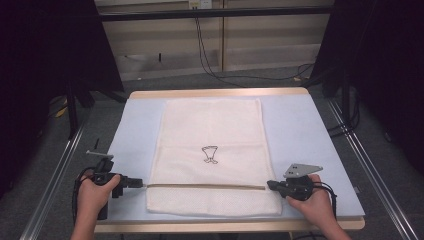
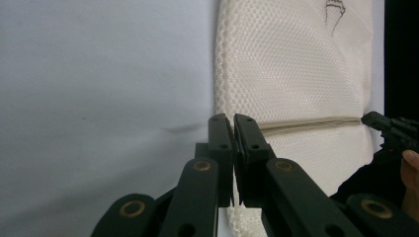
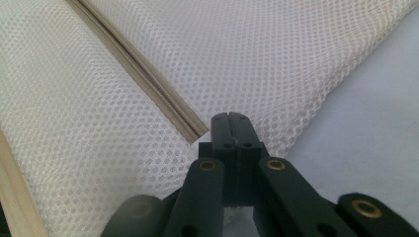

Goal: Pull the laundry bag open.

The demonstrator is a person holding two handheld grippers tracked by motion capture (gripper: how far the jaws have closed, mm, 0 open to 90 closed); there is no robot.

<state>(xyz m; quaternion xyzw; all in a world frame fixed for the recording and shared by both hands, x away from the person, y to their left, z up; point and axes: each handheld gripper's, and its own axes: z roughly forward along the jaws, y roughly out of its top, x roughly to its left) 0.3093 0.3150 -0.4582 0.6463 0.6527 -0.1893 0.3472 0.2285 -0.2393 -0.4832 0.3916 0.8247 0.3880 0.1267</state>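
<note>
I see a cream mesh laundry bag (image 1: 212,150) lying flat in the middle of the table, its long side running away from me, and I take it as my landmark. A beige zipper (image 1: 205,186) crosses the bag near its closest edge, from one side seam to the other, and it looks shut along its whole length. A small dark line drawing (image 1: 210,154) sits just beyond the zipper, about the centre of the bag. The weave is a fine honeycomb of holes, plain in the right gripper view.

My left gripper (image 1: 136,183) sits at the bag's left edge, jaws pressed together at the zipper's left end; whether they pinch fabric or the zipper tape I cannot tell. My right gripper (image 1: 271,185) is at the zipper's right end, jaws likewise closed, tips touching or just beside the end of the zipper.

Under the bag lies a pale blue mat (image 1: 305,135) covering a wooden tabletop (image 1: 220,93). Beyond the bag's far end, grey floor (image 1: 220,81), black cables (image 1: 210,65) and a light panelled wall (image 1: 270,40); dark curtains (image 1: 380,60) flank both sides.
</note>
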